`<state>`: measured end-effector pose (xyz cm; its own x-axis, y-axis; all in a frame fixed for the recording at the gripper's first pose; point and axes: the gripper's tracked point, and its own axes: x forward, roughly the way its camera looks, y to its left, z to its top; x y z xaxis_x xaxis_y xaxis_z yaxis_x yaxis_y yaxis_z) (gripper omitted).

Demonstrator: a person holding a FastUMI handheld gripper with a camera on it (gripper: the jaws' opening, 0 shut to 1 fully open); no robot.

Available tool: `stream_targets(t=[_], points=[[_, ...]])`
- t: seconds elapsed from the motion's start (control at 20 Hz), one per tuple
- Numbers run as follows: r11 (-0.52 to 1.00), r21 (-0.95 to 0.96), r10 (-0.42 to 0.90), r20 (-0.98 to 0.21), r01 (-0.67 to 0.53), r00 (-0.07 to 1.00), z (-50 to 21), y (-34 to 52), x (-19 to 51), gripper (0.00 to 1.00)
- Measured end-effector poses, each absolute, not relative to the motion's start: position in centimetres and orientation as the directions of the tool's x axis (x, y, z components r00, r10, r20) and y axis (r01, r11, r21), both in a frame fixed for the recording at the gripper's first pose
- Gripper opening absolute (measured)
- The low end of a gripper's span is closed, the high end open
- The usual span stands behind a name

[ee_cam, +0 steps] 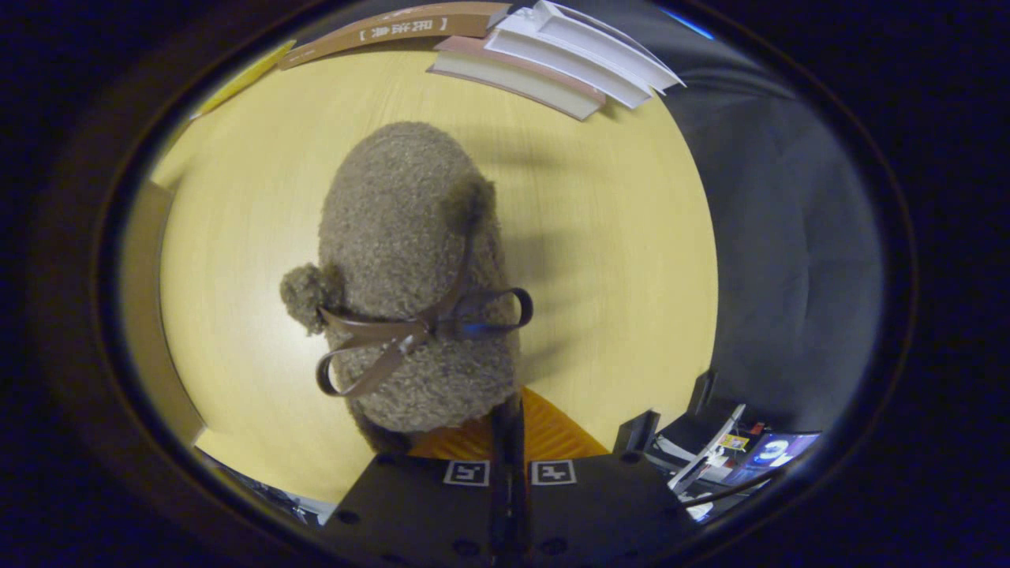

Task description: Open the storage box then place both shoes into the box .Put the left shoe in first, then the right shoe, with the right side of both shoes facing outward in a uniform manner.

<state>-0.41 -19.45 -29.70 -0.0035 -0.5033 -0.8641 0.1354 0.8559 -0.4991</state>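
A fuzzy brown shoe [414, 276] with a brown ribbon bow [394, 335] and two small pompoms points away from me, its toe toward the books. My gripper [509, 422] is shut on the shoe's heel rim, with the two fingers pressed almost together on it. The shoe is above the yellow tabletop [600, 237] and casts a shadow to its right. I cannot tell whether it touches the table or which shoe of the pair it is.
A fanned stack of books [552, 55] lies at the table's far edge. A tan upright panel [146, 315] runs along the table's left side. Dark cloth [789, 237] hangs past the right edge, with equipment and a screen [773, 454] lower right.
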Motion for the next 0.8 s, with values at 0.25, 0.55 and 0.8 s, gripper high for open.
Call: stream_targets(t=[0.25,0.55,0.8], points=[[0.83,-0.541,-0.549,-0.835,0.135,0.03,-28.8,-18.7,-1.1,0.04],[0.817,-0.536,-0.552,-0.834,0.215,0.018,-25.9,-15.7,-3.7,0.04],[0.762,-0.612,-0.63,-0.776,0.213,0.024,-20.6,-13.9,-5.7,0.03]])
